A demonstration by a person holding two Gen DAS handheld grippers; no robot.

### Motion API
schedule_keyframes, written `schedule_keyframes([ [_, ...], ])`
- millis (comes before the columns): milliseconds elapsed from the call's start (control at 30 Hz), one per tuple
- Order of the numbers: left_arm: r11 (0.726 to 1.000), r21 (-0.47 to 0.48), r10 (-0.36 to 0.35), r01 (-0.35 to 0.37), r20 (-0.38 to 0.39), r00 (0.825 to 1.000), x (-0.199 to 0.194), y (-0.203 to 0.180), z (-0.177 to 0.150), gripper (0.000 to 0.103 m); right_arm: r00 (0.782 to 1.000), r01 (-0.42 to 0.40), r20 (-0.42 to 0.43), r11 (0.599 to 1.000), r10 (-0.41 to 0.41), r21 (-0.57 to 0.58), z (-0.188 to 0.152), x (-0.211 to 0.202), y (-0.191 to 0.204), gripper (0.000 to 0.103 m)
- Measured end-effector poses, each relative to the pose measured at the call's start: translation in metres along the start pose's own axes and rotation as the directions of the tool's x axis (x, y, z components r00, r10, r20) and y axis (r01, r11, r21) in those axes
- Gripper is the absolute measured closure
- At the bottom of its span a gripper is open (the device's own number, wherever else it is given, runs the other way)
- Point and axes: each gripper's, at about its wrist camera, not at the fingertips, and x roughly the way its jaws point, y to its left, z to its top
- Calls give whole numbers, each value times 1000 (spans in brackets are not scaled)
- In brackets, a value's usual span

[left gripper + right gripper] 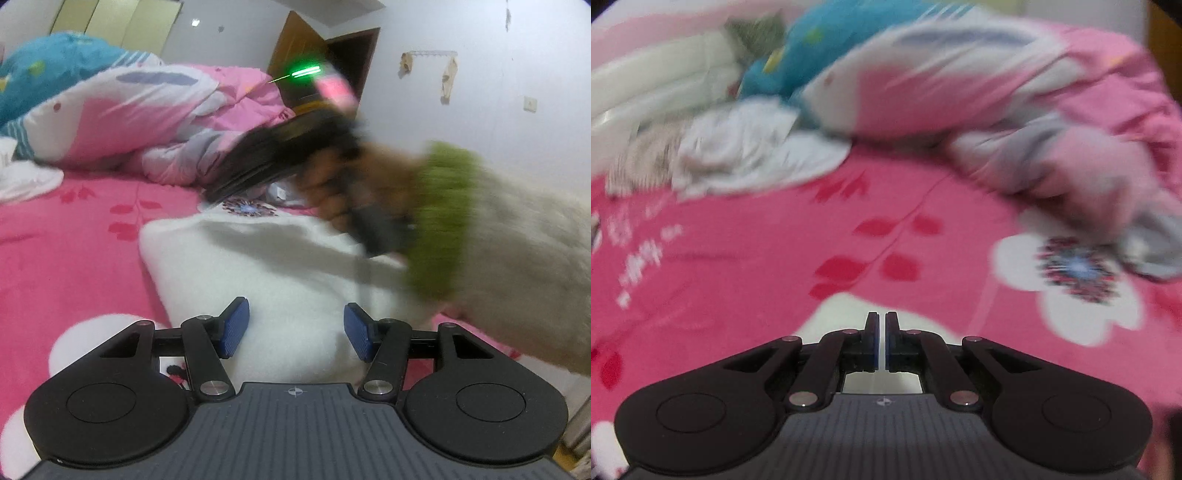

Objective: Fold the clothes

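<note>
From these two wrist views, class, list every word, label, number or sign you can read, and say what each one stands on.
No text can be read in either view.
Crosshair mark, a symbol with no letters: on the grey ribbed body behind the left tongs and the right tongs.
White marks on the pink bedsheet: possibly lettering, too blurred to read.
White garment: no label visible.

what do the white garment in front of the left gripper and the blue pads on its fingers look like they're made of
The white garment looks like soft fleece or plush knit: its surface is matte and fuzzy, with rounded, thick edges, though blur leaves the exact fabric open. The blue pads on the left gripper look like rubber or textured plastic, with a fine grid-like grip pattern and a matte finish.
</note>
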Motion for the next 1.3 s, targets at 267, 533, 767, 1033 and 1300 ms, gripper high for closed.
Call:
schedule_keyframes([
  [267, 1000, 16, 21, -20, -68, 998, 4, -6, 9, 46, 989, 145, -9, 986, -145, 78, -80, -48, -43, 103],
  [533, 989, 54, 146, -139, -167, 975, 12, -22, 21, 46, 962, 191, 162, 964, -221, 182, -84, -117, -27, 102],
  [767, 979, 99, 196, -179, -204, 959, 18, -31, 23, 46, 961, 245, 98, 959, -260, 143, -153, -98, -19, 103],
  [1033, 967, 95, 253, -237, -234, 939, 22, -38, 26, 46, 948, 126, 252, 955, -196, 268, -143, -186, -1, 71],
  [1300, 944, 162, 321, -287, -265, 909, 28, -53, 26, 45, 976, 188, 57, 942, -212, 277, -178, -136, 2, 72],
])
